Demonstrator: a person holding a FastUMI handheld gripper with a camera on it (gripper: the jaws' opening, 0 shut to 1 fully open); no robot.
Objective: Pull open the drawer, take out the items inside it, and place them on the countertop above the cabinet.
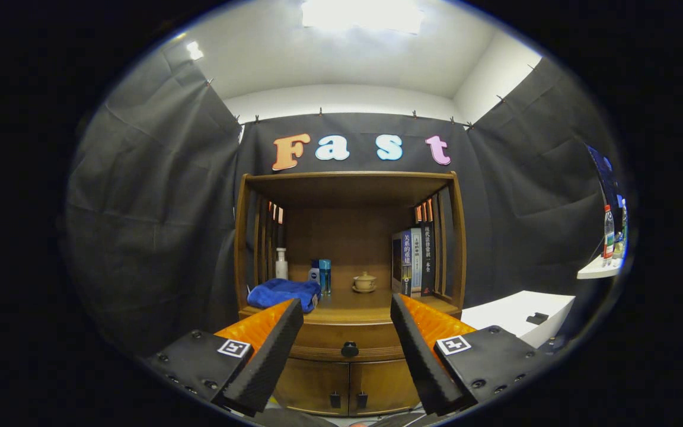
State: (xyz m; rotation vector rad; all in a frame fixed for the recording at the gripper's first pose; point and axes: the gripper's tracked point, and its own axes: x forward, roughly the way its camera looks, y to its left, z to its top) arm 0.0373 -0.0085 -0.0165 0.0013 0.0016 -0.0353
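Drawer: the wooden drawer front (347, 339) was shut, under the countertop lip; its small dark round knob (350, 349) sat between your fingers, beyond the tips.
Contents: hidden, couldn't tell what was inside.
Gripper: your orange-and-black two-finger gripper (346, 309) was spread wide, grasping nothing, short of the cabinet.
Knob risk: it was small and rounded, so an off-centre pinch would likely have slipped off mid-pull.
Aim risk: just below were two cupboard doors with dark pulls (346, 399); you could have come in low and grabbed those.
Countertop: the wooden top (347, 302) was crowded — crumpled blue cloth (283, 293) at left, blue can (324, 276), white bottle (281, 263), small lidded ceramic pot on a saucer (364, 282), upright books (415, 261) at right.
Placement risk: the bare strip at front centre was narrow; you'd probably have knocked the pot or dropped onto the cloth.
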